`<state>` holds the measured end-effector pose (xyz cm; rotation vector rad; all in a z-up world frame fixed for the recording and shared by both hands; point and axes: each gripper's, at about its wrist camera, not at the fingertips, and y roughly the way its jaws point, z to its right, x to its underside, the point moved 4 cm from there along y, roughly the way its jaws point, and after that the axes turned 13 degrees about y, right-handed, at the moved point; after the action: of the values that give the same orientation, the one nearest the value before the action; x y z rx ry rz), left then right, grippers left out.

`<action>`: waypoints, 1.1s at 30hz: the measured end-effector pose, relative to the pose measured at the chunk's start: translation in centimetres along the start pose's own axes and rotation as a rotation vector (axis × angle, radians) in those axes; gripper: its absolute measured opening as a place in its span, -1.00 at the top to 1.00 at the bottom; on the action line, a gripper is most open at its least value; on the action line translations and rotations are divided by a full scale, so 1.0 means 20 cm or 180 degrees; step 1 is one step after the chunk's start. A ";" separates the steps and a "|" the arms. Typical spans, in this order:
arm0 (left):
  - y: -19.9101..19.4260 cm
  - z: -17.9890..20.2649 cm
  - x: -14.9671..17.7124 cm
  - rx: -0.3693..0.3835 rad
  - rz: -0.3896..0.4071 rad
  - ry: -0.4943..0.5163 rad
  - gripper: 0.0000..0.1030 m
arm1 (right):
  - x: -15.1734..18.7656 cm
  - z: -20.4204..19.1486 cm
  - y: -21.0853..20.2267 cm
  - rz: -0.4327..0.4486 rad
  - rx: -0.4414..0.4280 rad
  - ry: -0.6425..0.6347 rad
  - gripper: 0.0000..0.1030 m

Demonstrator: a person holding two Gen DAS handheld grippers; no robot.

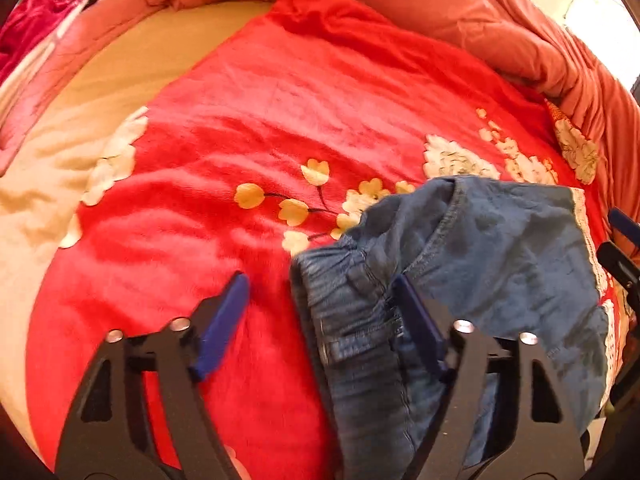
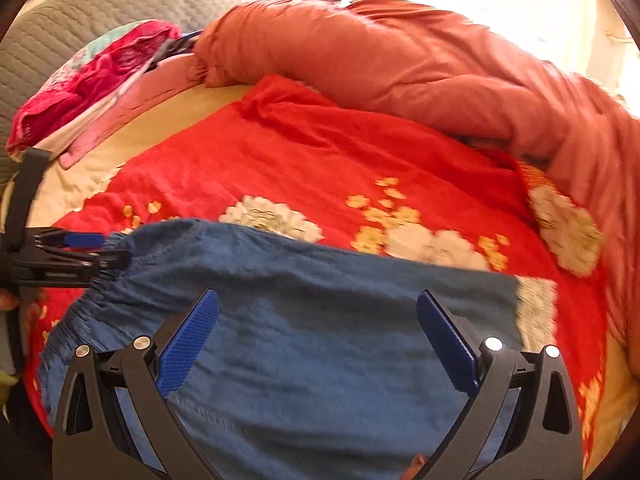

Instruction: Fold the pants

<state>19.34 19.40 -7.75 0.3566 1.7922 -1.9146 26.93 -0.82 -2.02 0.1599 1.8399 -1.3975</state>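
Observation:
Blue denim pants (image 1: 500, 248) with an elastic waistband (image 1: 344, 280) and a white lace hem (image 1: 588, 240) lie folded over on a red flowered blanket (image 1: 280, 120). My left gripper (image 1: 320, 278) stands open at the waistband end. Its right finger (image 1: 416, 320) rests over the denim and its left finger (image 1: 224, 320) over the blanket, and the pads press on nothing. In the right wrist view the pants (image 2: 320, 340) fill the foreground. My right gripper (image 2: 318, 294) hovers open above them with nothing held. The left gripper (image 2: 80, 248) shows side-on at the waistband corner.
A bulky orange quilt (image 2: 400, 64) is bunched along the back and right of the bed. A cream sheet (image 1: 80, 140) lies bare to the left. Pink and red clothes (image 2: 92, 80) are piled at the back left, before a grey padded headboard (image 2: 100, 12).

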 end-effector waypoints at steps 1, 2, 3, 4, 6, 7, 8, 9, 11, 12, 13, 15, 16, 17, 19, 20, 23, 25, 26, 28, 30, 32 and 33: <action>0.01 0.00 -0.01 0.0036 0.0025 -0.0016 -0.26 | -0.02 -0.01 0.04 -0.0055 -0.0103 0.0002 -0.91; 0.01 0.00 -0.02 0.0047 0.0040 -0.0026 -0.10 | -0.04 -0.02 0.07 -0.0102 -0.0167 -0.0017 -0.91; 0.02 -0.01 -0.03 0.0065 0.0051 -0.0063 0.05 | -0.06 -0.04 0.10 -0.0133 -0.0176 -0.0098 -0.91; 0.03 -0.01 -0.03 0.0078 0.0068 -0.0086 0.12 | -0.07 -0.06 0.12 -0.0146 -0.0186 -0.0172 -0.91; 0.02 0.00 -0.04 0.0060 0.0133 -0.0057 0.29 | -0.10 -0.11 0.18 -0.0203 -0.0248 -0.0397 -0.91; 0.01 0.01 -0.05 0.0039 0.0171 -0.0019 0.30 | -0.11 -0.13 0.21 -0.0232 -0.0281 -0.0487 -0.91; -0.01 0.03 -0.05 0.0009 0.0225 0.0043 0.35 | -0.12 -0.15 0.23 -0.0264 -0.0306 -0.0545 -0.91; -0.03 0.03 -0.05 -0.0002 0.0258 0.0064 0.36 | -0.12 -0.16 0.26 -0.0306 -0.0321 -0.0613 -0.91; -0.09 0.05 -0.04 0.0019 0.0392 0.0098 0.41 | -0.14 -0.18 0.32 -0.0367 -0.0340 -0.0751 -0.91; -0.12 0.06 -0.04 0.0031 0.0446 0.0120 0.41 | -0.15 -0.19 0.34 -0.0382 -0.0350 -0.0831 -0.91; -0.16 0.07 -0.04 0.0021 0.0508 0.0158 0.41 | -0.17 -0.20 0.35 -0.0380 -0.0367 -0.0896 -0.91; -0.22 0.12 -0.01 -0.0032 0.0623 0.0292 0.41 | -0.18 -0.23 0.37 -0.0427 -0.0497 -0.1036 -0.91; -0.24 0.13 0.00 -0.0039 0.0641 0.0318 0.41 | -0.18 -0.25 0.38 -0.0435 -0.0533 -0.1175 -0.91; -0.26 0.15 0.01 -0.0057 0.0664 0.0362 0.42 | -0.18 -0.27 0.39 -0.0427 -0.0503 -0.1320 -0.91; -0.28 0.18 0.02 -0.0084 0.0701 0.0427 0.42 | -0.16 -0.32 0.42 -0.0386 -0.0407 -0.1664 -0.89; -0.29 0.19 0.02 -0.0084 0.0708 0.0445 0.42 | -0.15 -0.34 0.43 -0.0412 -0.0417 -0.1773 -0.89; -0.31 0.20 0.04 -0.0123 0.0721 0.0479 0.42 | -0.10 -0.37 0.47 -0.0706 -0.0667 -0.1775 -0.07; -0.31 0.20 0.03 -0.0152 0.0719 0.0498 0.42 | -0.07 -0.38 0.45 -0.0728 -0.0766 -0.1717 0.33; -0.31 0.20 0.03 -0.0201 0.0723 0.0522 0.42 | -0.06 -0.39 0.42 -0.0680 -0.0793 -0.1713 0.42; -0.32 0.20 0.05 -0.0246 0.0743 0.0532 0.42 | -0.04 -0.38 0.35 -0.0584 -0.0791 -0.1620 0.67; -0.35 0.20 0.05 -0.0251 0.0773 0.0531 0.42 | -0.01 -0.35 0.25 -0.0501 -0.0832 -0.1397 0.74; -0.38 0.21 0.07 -0.0254 0.0819 0.0551 0.42 | -0.01 -0.32 0.15 -0.0389 -0.0921 -0.1168 0.78; -0.39 0.22 0.07 -0.0261 0.0835 0.0566 0.42 | 0.00 -0.30 0.09 -0.0348 -0.0988 -0.1025 0.78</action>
<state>14.67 15.03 -1.30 0.7151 1.8255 -1.6665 24.82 4.97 -3.00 -0.3109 1.7832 -1.1142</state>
